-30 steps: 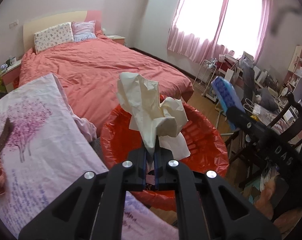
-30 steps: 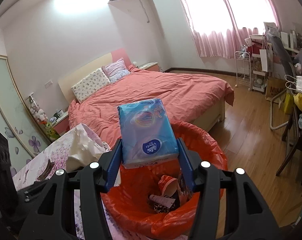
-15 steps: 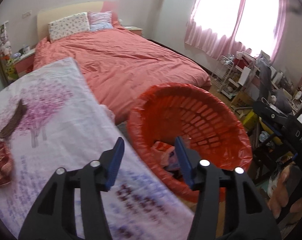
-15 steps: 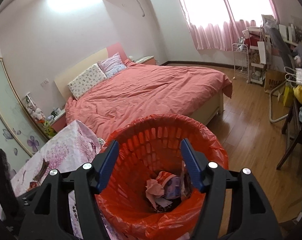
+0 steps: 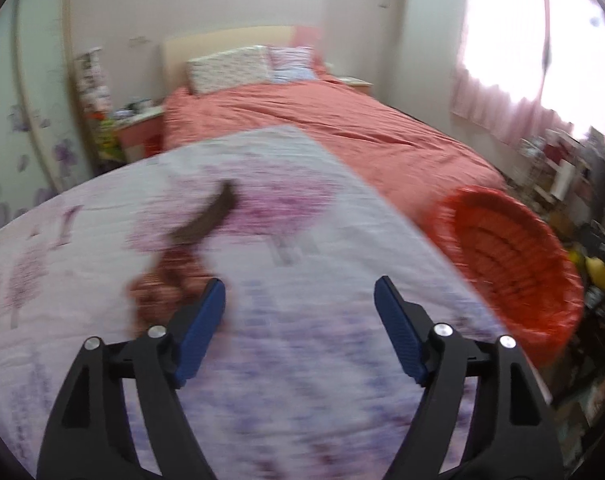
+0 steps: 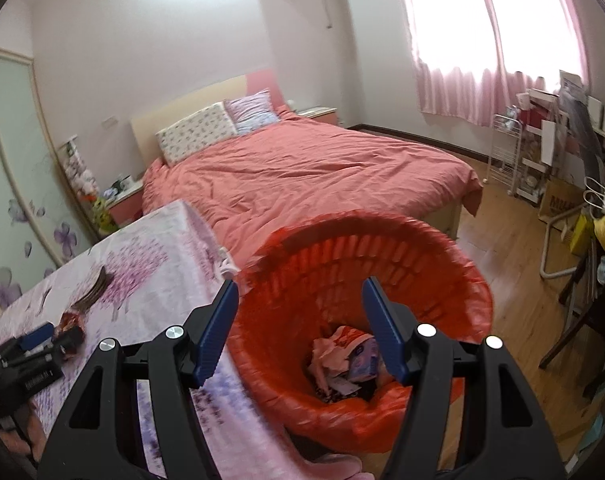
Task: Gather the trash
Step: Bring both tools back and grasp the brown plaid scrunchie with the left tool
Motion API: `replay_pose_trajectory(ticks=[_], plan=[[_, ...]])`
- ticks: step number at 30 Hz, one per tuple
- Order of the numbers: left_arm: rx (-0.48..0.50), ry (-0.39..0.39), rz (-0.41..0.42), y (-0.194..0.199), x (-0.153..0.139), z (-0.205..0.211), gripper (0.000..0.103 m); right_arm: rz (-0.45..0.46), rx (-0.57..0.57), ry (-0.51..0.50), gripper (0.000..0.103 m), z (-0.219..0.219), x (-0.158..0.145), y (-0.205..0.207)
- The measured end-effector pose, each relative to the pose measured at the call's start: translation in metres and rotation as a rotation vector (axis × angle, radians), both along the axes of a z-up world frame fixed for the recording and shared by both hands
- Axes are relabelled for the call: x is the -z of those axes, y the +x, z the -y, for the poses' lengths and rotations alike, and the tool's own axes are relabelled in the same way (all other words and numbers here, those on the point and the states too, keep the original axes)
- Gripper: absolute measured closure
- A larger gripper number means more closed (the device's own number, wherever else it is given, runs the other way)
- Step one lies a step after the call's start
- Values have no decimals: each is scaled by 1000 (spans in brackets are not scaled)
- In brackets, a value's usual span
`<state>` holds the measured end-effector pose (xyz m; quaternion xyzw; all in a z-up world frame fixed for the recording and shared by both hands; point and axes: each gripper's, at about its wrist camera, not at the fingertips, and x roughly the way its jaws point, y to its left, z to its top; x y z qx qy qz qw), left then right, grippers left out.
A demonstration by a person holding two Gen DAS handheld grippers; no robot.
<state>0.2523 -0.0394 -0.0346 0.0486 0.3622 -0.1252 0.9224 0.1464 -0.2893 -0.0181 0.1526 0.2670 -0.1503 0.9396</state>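
Note:
My left gripper (image 5: 300, 312) hovers over the flower-print tablecloth (image 5: 342, 380); its jaws are opening with nothing between them. A crumpled red-brown wrapper (image 5: 162, 284) lies just left of its left finger, and a dark curved strip (image 5: 210, 216) lies beyond that. The picture is blurred. The orange-lined trash basket (image 5: 510, 268) stands off the table's right edge. My right gripper (image 6: 300, 320) is open and empty above the basket's rim (image 6: 342, 240). Tissue, a blue pack and other trash (image 6: 342, 360) lie at the bottom. In the right wrist view the wrapper (image 6: 71, 320) sits by the left gripper.
A bed with a salmon cover (image 6: 302, 172) stands behind the table and basket. A nightstand (image 6: 122, 200) is at its left. Shelves and clutter (image 6: 550, 152), a dark chair (image 6: 582, 312) and wooden floor (image 6: 510, 248) lie to the right.
The left gripper let go of the crumpled tissue over the basket, swung left over the table and opened wide. The right gripper released the blue tissue pack, which now lies in the basket.

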Motion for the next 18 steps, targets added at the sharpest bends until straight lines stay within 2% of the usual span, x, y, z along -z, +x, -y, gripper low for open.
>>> replay_pose_trajectory(ticks=[3, 6, 13, 15, 18], plan=[[-110, 1, -8, 13, 3, -43, 24, -12, -32, -9, 39, -12, 2, 1], [-163, -20, -48, 28, 9, -67, 24, -30, -62, -18, 39, -23, 4, 6], [-192, -67, -144, 55, 34, -79, 24, -58, -117, -42, 39, -44, 5, 9], [-192, -79, -157, 58, 40, -79, 27, -64, -125, -45, 39, -46, 5, 9], [-184, -107, -170, 59, 46, -76, 38, -70, -132, -40, 39, -51, 6, 11]])
